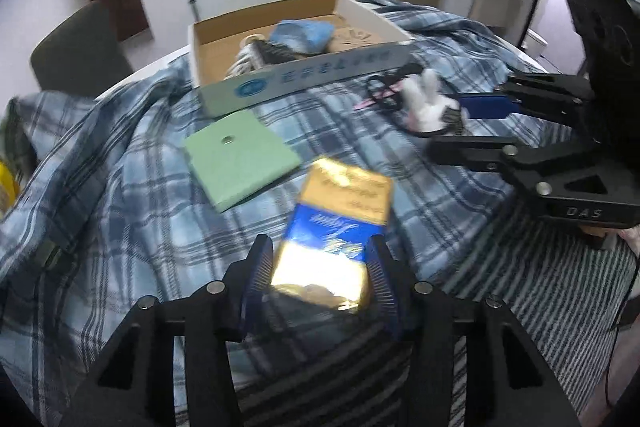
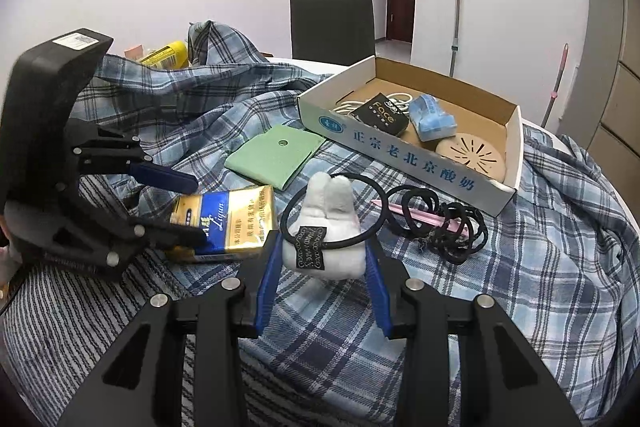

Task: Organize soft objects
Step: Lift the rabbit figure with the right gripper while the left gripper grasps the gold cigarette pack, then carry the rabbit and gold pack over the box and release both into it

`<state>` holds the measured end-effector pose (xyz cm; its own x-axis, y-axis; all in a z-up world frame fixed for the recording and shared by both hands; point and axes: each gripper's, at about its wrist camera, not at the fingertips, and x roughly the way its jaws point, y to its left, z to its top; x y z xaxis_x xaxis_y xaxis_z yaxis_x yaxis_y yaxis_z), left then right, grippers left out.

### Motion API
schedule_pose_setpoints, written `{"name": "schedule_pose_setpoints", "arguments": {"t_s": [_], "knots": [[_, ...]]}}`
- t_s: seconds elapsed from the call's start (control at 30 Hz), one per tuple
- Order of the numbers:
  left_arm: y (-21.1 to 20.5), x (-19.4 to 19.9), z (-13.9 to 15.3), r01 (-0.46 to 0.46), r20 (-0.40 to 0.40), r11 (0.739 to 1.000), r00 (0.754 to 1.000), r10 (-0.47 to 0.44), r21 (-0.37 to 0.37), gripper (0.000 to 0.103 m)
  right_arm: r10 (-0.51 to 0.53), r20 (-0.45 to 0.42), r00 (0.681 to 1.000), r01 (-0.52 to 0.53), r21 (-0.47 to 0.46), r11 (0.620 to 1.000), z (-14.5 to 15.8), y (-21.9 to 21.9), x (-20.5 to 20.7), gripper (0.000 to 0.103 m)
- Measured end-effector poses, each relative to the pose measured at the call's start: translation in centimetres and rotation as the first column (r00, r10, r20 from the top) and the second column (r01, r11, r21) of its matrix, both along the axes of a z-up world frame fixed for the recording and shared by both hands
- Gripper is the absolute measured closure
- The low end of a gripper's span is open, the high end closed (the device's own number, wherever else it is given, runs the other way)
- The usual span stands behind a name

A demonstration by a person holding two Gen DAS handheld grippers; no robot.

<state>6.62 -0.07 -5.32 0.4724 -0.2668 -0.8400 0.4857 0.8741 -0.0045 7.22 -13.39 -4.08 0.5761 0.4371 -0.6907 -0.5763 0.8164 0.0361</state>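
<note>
Bare plaid cloth lies near right; hair ties and cardboard tray probably block the far side.

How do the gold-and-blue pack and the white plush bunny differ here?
The gold-and-blue pack is a glossy, flat-sided box; the white plush bunny is matte, soft and rounded. The pack lies flat; the bunny stands upright, a black hair tie round it. Both sit on the plaid cloth, each between a gripper's fingers.

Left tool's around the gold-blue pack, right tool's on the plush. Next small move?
Probably lift the white plush toward the cardboard box: the right tool pinches it, it still rests on the plaid cloth, and the box has bare floor.
</note>
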Motion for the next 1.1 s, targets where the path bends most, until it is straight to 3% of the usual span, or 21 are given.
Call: {"name": "schedule_pose_setpoints", "arguments": {"t_s": [0.03,0.07,0.47,0.67,0.8,0.9,1.03,1.1], "knots": [[-0.1,0.1,0.1,0.005,0.007,1.000,1.000,-0.005,0.006,0.038,-0.001,-0.002,1.000,0.001,-0.001,1.000,0.0,0.0,0.0,0.064],[-0.3,0.3,0.1,0.006,0.020,1.000,1.000,-0.006,0.012,0.036,-0.002,-0.004,1.000,0.002,-0.001,1.000,0.0,0.0,0.0,0.064],[-1.1,2.3,-1.5,0.044,-0.070,0.999,0.997,-0.043,0.002,0.039,0.000,-0.012,1.000,0.000,0.005,1.000,-0.1,0.0,0.2,0.064],[-1.0,2.0,-1.6,0.044,-0.056,0.999,0.997,-0.045,-0.008,0.044,0.001,-0.017,1.000,-0.001,0.001,1.000,-0.2,0.0,0.2,0.064],[-0.8,0.5,-0.3,0.020,0.063,1.000,0.998,-0.021,0.013,0.046,-0.001,-0.015,1.000,0.001,0.004,1.000,-0.2,0.0,0.2,0.064],[-0.7,-1.3,1.2,-0.014,0.180,1.000,0.984,0.013,0.007,0.046,-0.015,0.003,1.000,0.015,0.009,1.000,0.0,-0.2,0.1,0.064],[-0.5,-3.9,3.8,-0.055,0.318,0.997,0.946,0.069,-0.051,0.046,-0.052,0.067,0.996,0.050,0.040,0.998,1.0,-1.0,-0.6,0.064],[-0.8,-5.1,5.4,-0.059,0.395,0.995,0.915,0.086,-0.080,0.046,-0.073,0.108,0.992,0.066,0.067,0.996,1.7,-1.5,-1.0,0.064]]}}
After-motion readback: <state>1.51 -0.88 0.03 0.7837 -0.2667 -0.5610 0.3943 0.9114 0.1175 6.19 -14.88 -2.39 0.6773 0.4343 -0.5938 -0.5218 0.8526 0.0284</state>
